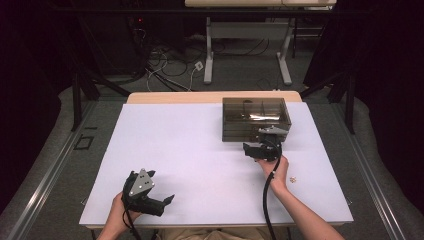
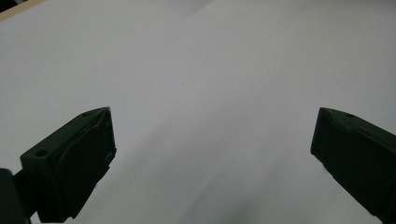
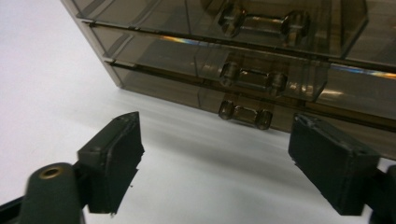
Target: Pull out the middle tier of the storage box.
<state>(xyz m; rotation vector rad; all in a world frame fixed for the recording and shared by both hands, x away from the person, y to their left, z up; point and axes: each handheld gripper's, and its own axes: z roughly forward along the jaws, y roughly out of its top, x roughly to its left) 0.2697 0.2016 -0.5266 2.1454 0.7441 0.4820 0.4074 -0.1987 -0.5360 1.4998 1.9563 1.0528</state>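
The dark see-through drawer box (image 1: 255, 119) sits at the far right of the white table (image 1: 190, 150). The right gripper (image 3: 215, 154) is just in front of its bottom drawer handle (image 3: 245, 114), fingers apart, touching nothing. The left gripper (image 2: 212, 149) rests near the front edge, fingers wide apart.

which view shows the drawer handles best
The right gripper view: the three handles of the smoked plastic drawer box sit close ahead of the open right gripper. The high view shows the box small, handles indistinct. The left gripper view faces bare table.
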